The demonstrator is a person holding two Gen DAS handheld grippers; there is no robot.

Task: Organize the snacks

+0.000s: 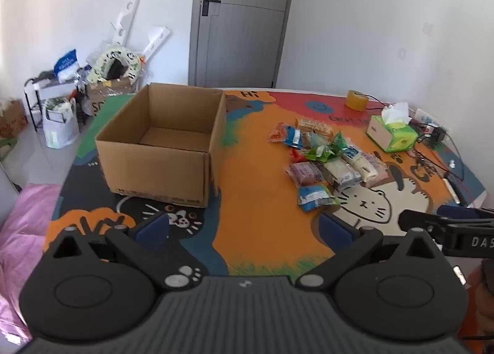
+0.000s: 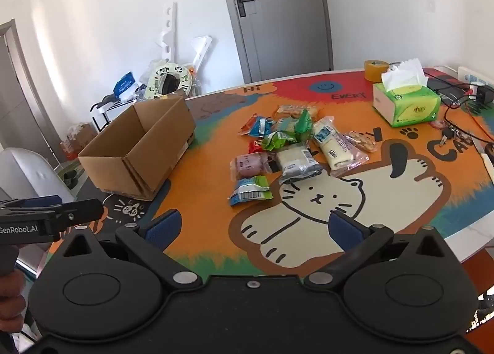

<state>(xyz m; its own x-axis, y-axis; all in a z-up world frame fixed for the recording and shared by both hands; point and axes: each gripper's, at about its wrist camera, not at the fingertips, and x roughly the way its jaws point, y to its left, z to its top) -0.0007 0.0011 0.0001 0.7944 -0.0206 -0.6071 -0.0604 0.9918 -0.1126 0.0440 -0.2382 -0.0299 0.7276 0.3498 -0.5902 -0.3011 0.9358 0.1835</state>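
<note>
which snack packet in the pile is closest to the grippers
The blue-and-green packet, lying alone at the pile's near edge, just in front of the pink packet; every other snack lies farther back.

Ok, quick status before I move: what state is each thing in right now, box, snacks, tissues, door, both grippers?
cardboard box: open-topped, upright, nothing visible inside
snack packets: piled loose on the mat, all outside the box, looking sealed
tissue box: open, a tissue sticking up
tape roll: lying flat
door: closed
left gripper: open, holding nothing
right gripper: open, holding nothing
</note>
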